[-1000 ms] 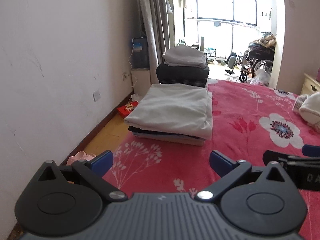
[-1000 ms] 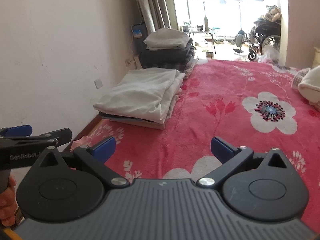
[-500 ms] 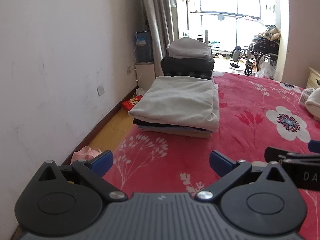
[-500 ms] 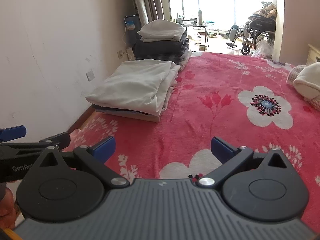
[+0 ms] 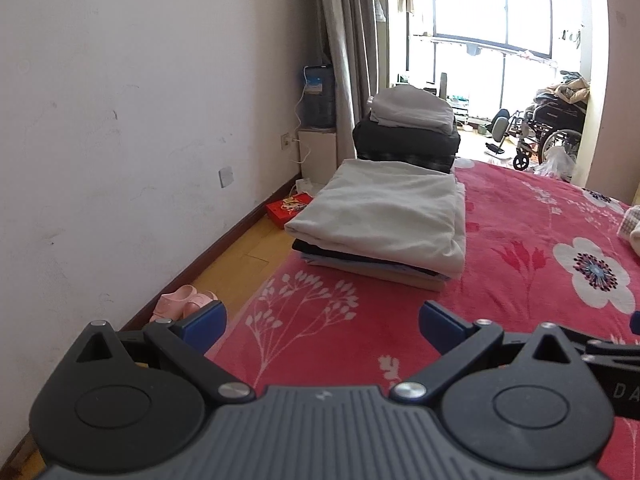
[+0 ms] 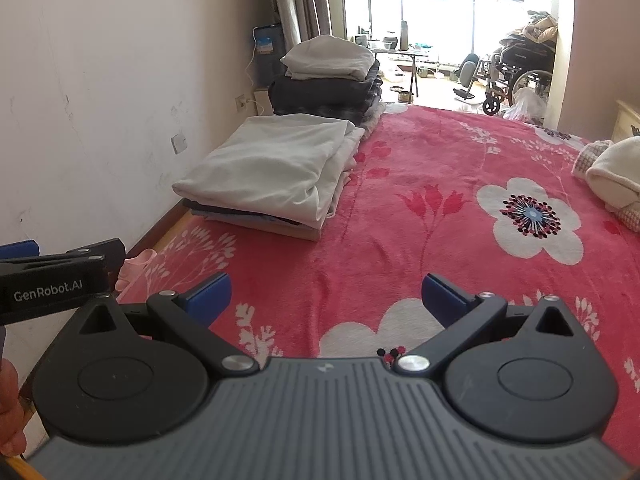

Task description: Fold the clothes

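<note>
Both grippers are held above a red floral blanket, and nothing is gripped by either.

In the left wrist view, the left gripper is seen with its blue fingertips spread wide apart, only blanket showing between them. From it, a folded stack is seen at 12 o'clock, lying on the blanket near its left edge: a pale cloth on top, with dark, blue and tan layers under it. Behind that stack, still toward 12 o'clock, a second pile is found, a grey fold resting on dark bedding. Pink slippers are seen on the wooden floor at 10 o'clock, just beside the left fingertip. A red box lies on the floor by the wall, left of the stack. Part of the right gripper is seen at 3 o'clock, at the frame edge.

In the right wrist view, the right gripper is likewise held wide open over the blanket. The folded stack is seen at 11 o'clock from it, well apart from its fingertips, with the second pile beyond. A cream bundle lies on the blanket at 2 o'clock. A wheelchair is seen far off at 1 o'clock, in the bright doorway. The left gripper's arm is seen at 9 o'clock, and part of a hand shows at the lower left edge.
</note>
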`<state>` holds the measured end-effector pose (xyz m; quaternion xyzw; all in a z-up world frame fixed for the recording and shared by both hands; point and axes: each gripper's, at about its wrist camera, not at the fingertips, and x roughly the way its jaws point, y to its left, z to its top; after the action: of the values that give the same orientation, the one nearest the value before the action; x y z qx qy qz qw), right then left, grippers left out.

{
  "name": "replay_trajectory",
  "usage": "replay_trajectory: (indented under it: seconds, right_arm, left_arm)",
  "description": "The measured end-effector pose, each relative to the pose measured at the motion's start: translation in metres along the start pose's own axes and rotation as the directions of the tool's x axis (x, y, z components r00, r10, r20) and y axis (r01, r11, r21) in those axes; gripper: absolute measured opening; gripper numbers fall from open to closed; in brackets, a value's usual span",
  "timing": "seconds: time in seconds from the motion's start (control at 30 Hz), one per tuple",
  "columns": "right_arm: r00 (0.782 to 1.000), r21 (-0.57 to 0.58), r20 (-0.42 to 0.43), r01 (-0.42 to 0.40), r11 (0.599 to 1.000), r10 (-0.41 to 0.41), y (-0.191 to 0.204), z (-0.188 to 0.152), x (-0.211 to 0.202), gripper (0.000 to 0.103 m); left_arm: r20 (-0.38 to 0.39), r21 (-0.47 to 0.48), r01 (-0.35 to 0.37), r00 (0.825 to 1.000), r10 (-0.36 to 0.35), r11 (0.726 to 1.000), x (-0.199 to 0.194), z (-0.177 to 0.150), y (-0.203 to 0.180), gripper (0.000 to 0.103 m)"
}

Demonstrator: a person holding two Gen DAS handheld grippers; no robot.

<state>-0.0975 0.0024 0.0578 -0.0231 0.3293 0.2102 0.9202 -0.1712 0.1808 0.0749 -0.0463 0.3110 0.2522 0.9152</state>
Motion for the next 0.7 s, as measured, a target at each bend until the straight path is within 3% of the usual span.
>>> replay_trajectory:
  seconds: [0.37,0.7]
  right_arm:
    - [1.0,-0.013,-0.007,0.001,1.0,-0.001,0.0065,-0.001,0.0007,0.102]
    - [1.0,-0.008,-0.011,0.0,1.0,0.0,0.0076,-0.0011,0.0011,0.102]
  left_arm:
    - [0.025,-0.005,-0.004,1.0,0.004,1.0,-0.004,-0.0019,0.0041,0.103]
    - [0.003,-0.013,-0.004,1.0,0.004,1.0,0.0009,-0.0025,0.0076,0.103]
